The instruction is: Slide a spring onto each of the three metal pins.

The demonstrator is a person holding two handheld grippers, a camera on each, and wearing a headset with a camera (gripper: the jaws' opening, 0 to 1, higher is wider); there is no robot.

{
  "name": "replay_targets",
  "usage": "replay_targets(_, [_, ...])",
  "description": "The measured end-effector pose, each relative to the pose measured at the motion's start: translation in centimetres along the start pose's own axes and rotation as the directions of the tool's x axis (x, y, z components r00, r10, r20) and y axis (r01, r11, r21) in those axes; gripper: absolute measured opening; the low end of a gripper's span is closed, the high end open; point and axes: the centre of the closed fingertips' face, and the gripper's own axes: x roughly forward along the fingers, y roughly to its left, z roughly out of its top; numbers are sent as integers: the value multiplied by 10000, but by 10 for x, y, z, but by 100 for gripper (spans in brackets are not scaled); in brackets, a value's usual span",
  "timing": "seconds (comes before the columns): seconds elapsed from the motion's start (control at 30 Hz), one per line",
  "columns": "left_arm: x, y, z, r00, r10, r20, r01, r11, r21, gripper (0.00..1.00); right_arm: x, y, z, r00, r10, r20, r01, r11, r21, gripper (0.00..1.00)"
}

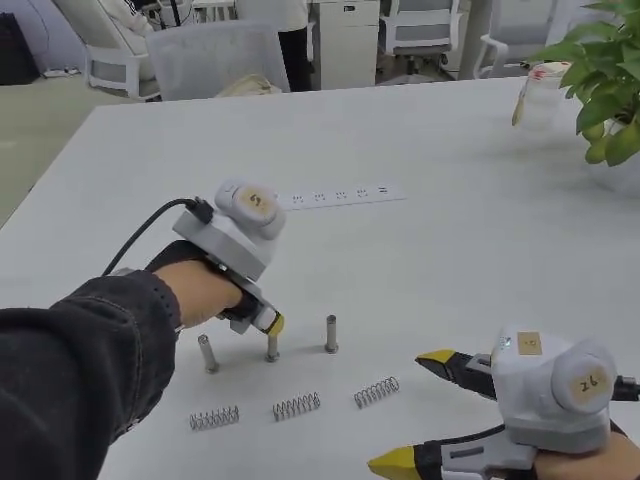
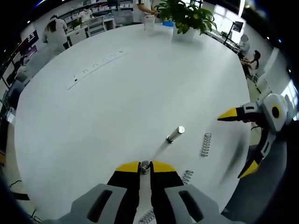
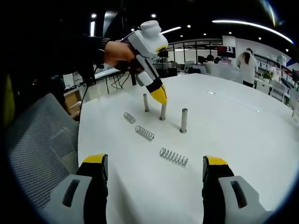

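In the head view, three short, smooth steel pins (image 1: 331, 334) are standing upright in a row on the matte white tabletop (image 1: 450, 260), toward its near edge. The left hand-held gripper (image 1: 271, 325) has a grey, boxy body and yellow-tipped black jaws. It is reaching down from a dark woven sleeve (image 1: 70, 370) and pinching the top of the middle pin (image 1: 272, 348). Three coiled wire springs (image 1: 297, 405) are lying on their sides in a row between the pins and the near edge, apart from one another and from the pins. The right hand-held gripper (image 1: 410, 412) is hovering beside the springs, near that same edge, with its jaws spread wide and empty. A flat white power strip (image 1: 340, 195) is lying mid-tabletop, and a leafy plant (image 1: 605, 80) is sitting by the far right edge.

In the left gripper view, the jaws are drawn nearly together, and the middle pin's round, flat top is sitting squeezed between the yellow tips. Another pin is standing beyond, with a spring lying beside it.

In the right gripper view, the two jaws are rising far apart with nothing between them. The springs are lying ahead, and the pins are standing past them.
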Motion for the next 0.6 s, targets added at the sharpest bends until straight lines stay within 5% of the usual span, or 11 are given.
replay_targets(0.6, [-6, -4, -7, 10000, 51, -60, -48, 9989, 460, 0, 0, 2, 1, 10000, -1, 1, 1, 10000, -73, 82])
